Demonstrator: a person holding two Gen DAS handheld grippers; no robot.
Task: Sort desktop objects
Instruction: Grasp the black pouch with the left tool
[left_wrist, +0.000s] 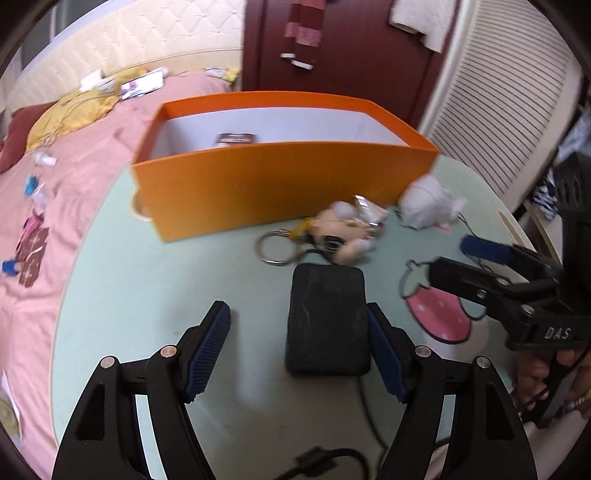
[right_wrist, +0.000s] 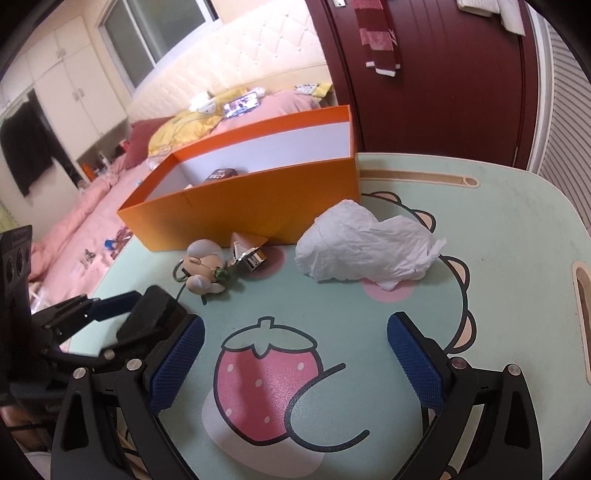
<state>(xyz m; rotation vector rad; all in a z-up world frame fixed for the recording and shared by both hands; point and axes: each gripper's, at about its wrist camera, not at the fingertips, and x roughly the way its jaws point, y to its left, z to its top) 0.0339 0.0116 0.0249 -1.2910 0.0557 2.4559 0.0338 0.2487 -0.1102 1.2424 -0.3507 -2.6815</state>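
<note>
Left gripper (left_wrist: 299, 350) jaws spread; black power bank (left_wrist: 327, 321) lay flat between them at lower centre, matte, scuffed, rounded corners, right pad touching its side, left pad apart. Orange box (left_wrist: 280, 184) upper centre, white inside, held small dark packet (left_wrist: 236, 139). Figurine keychain (left_wrist: 340, 236) and crumpled tissue (left_wrist: 424, 205) right of centre. Right gripper (right_wrist: 295, 354) jaws wide apart, empty, over strawberry print (right_wrist: 266, 376).

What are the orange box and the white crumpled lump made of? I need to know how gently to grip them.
Orange box: seemingly thin cardboard, matte orange outside, white inside, with sharp folded corners. White lump: probably tissue or thin paper, judging by its fine creases.
</note>
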